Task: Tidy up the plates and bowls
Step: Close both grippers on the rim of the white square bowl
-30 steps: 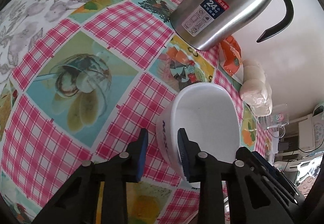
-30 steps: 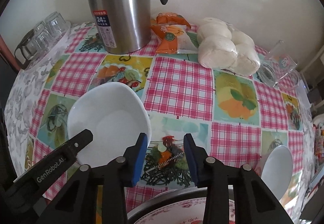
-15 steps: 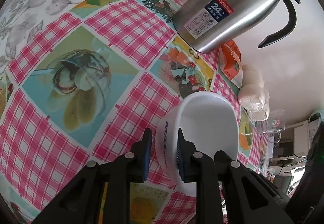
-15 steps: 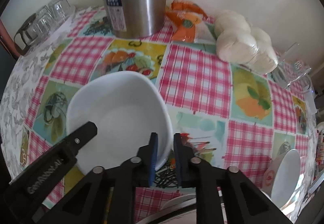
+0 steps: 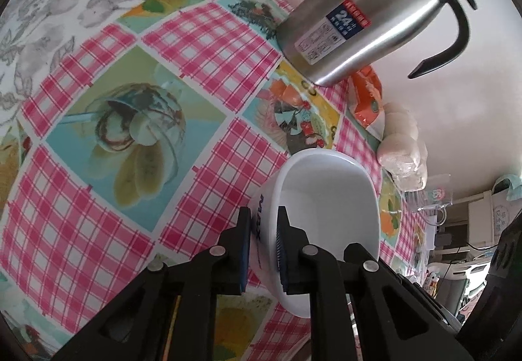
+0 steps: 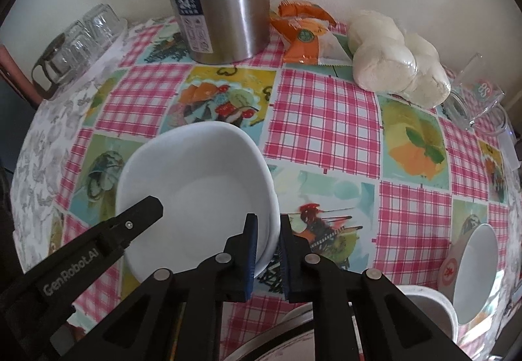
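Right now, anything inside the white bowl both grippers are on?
The white bowl looks empty: bare white inside in both views. The left gripper and right gripper each pinch its rim, so their jaws hide small patches of the rim. What's under the bowl is hidden.

Soft daylight fills both views, and shadows are faint. The steel kettle (image 5: pixel 368 22) carries long white glare stripes. The fisheye lens bends the tablecloth (image 6: pixel 326 126) strongly, and the corners are black. The far right edge of the left view is slightly blurred.
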Demonstrator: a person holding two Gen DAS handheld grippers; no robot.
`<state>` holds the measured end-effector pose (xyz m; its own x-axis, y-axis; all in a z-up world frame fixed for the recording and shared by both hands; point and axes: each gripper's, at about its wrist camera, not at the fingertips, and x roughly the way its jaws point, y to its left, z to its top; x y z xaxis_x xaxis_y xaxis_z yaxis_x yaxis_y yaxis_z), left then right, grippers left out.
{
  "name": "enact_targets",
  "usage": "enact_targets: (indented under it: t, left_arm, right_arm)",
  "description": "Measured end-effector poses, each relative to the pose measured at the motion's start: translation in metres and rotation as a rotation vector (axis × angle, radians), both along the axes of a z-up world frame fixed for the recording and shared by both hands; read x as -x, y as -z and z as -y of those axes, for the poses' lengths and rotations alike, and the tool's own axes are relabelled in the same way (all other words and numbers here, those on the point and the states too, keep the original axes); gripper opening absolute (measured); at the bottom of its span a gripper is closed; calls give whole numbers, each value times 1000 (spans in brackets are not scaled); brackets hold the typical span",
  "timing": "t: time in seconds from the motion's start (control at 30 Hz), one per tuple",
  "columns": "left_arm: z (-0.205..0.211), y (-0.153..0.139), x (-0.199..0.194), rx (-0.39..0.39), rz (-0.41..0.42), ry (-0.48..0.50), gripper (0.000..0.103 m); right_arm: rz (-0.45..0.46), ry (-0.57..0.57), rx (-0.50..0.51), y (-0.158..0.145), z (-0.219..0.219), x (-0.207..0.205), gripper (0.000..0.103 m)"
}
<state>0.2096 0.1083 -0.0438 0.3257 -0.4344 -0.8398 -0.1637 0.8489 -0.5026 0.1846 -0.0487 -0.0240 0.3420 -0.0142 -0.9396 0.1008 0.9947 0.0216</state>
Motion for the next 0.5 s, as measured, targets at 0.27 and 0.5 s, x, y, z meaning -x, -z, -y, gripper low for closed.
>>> enact_targets:
  t: [0.27,0.5]
  left_arm:
    - [6,-43,13,-32,89,23,15]
    - [19,-77,32,-63,157,60,15]
  right_arm:
    - [100,-11,-11,-36,2,21,13]
    - [191,-8,-31,-70,10,48,13]
